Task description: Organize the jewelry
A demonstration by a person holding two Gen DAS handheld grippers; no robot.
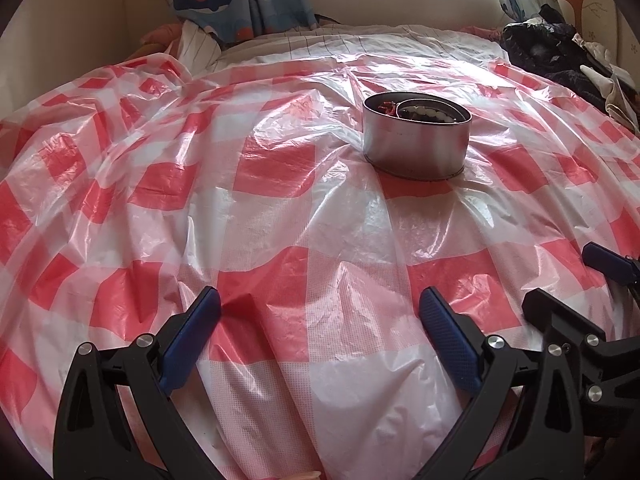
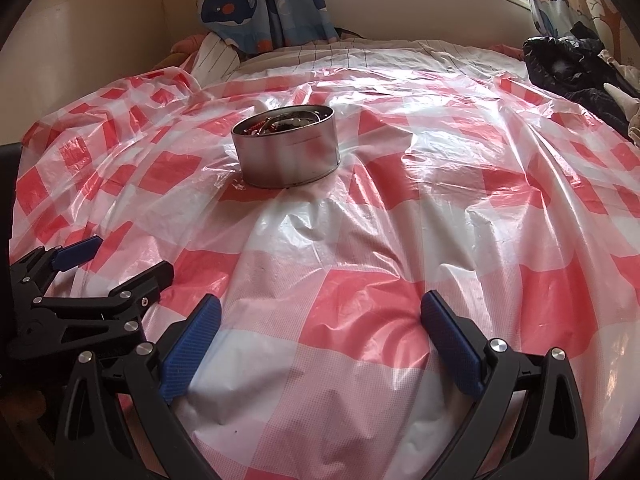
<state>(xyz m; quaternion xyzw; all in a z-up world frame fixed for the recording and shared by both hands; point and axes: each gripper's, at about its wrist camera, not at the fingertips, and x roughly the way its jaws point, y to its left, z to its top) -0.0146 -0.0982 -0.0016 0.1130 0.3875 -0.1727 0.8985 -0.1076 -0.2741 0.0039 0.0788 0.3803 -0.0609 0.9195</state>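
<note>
Red-and-white checked plastic sheet [image 1: 280, 208] covers a bed below whale-print curtains [image 2: 256, 4]. On it stands a round silver metal tin [image 1: 416, 140] with beaded jewelry [image 1: 424, 114] inside. Left gripper [image 1: 320, 340] and right gripper [image 2: 320, 340] both have their jaws wide apart, holding nothing, near the sheet. No writing is readable on the tin. Each view shows the other gripper at its edge.

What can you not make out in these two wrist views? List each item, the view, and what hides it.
- Jewelry in the metal tin: left wrist view, too small; the tin wall hides most.
- Tin contents: right wrist view, small and blurred.
- Right gripper: left wrist view, cut off by the edge.
- Dark pile: right wrist view, cut off and unclear.
</note>
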